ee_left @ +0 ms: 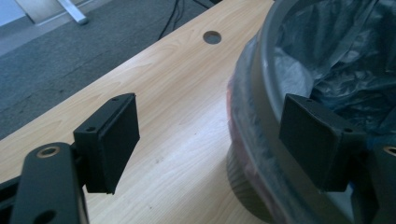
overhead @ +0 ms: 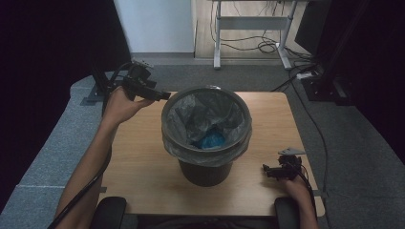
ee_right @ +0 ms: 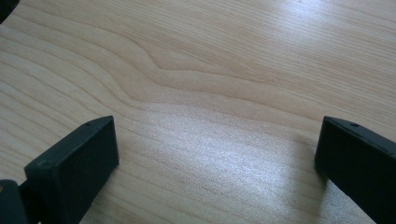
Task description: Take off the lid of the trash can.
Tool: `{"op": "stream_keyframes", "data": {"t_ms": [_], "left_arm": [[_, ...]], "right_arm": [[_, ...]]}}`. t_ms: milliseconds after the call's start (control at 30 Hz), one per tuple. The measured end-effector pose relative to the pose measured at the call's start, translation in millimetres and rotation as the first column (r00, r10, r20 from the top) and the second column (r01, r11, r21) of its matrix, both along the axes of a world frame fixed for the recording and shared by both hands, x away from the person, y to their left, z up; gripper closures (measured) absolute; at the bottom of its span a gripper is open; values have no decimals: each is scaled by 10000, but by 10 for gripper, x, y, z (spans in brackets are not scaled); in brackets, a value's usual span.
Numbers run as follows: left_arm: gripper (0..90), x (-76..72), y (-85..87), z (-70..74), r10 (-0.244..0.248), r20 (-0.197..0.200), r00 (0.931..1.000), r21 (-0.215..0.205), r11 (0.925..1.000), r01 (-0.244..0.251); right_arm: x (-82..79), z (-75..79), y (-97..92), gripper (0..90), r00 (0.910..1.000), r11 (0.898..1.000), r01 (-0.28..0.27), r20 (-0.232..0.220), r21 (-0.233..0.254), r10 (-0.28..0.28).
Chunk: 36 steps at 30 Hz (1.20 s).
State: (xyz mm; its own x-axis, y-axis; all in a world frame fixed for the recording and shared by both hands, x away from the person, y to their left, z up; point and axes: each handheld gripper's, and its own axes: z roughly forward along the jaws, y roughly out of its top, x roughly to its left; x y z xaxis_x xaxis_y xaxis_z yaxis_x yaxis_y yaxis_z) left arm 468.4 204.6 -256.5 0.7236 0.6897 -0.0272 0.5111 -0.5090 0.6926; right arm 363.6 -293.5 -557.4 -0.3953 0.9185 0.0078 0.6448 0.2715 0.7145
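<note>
Wide-open, empty right gripper (overhead: 265, 169) rested on the wooden table (overhead: 138, 157). Left gripper (ee_left: 210, 140) – jaws parted, gripping nothing – straddled the lined bin's rim (ee_left: 261, 84).

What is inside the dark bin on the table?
The bin holds a grey plastic liner bag folded over its rim, with something blue at the bottom. The crumpled liner covers whatever else lies below.
</note>
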Motion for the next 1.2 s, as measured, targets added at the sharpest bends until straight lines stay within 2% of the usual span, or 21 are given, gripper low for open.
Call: {"op": "stream_keyframes", "data": {"t_ms": [200, 367, 533, 667, 833, 900, 1033, 1200], "left_arm": [[212, 64, -157, -34, -133, -160, 9998, 120, 9998, 135], [260, 95, -267, -56, -142, -17, 9999, 357, 9993, 142], [389, 106, -354, -62, -286, 147, 9995, 334, 9990, 281], [477, 109, -423, -67, -412, 193, 9990, 624, 9973, 399], [566, 118, -543, -116, -686, -15, 9976, 1088, 9917, 683], [617, 123, -557, -133, -679, -136, 9976, 1099, 9915, 690], [764, 122, -564, -127, -836, -378, 9958, 839, 9927, 865], [774, 129, -573, -99, -750, -541, 9957, 825, 9934, 793]], "right_arm": [[0, 0, 0, 0, 10000, 10000, 1, 0, 0, -1], [0, 0, 0, 0, 10000, 10000, -1, 1, 1, 1], [-2, -1, 1, 0, 10000, 10000, -2, 14, 6, 2], [-2, -1, 2, 0, 10000, 10000, 0, 14, 8, 0], [-2, -1, 2, 0, 10000, 10000, -4, 16, 8, 4], [-3, -1, 2, 0, 10000, 10000, -15, 12, 5, 15], [-4, -1, 2, 0, 10000, 10000, -21, 13, 3, 21], [-4, -1, 2, 0, 10000, 10000, -18, 12, 4, 18]]}}
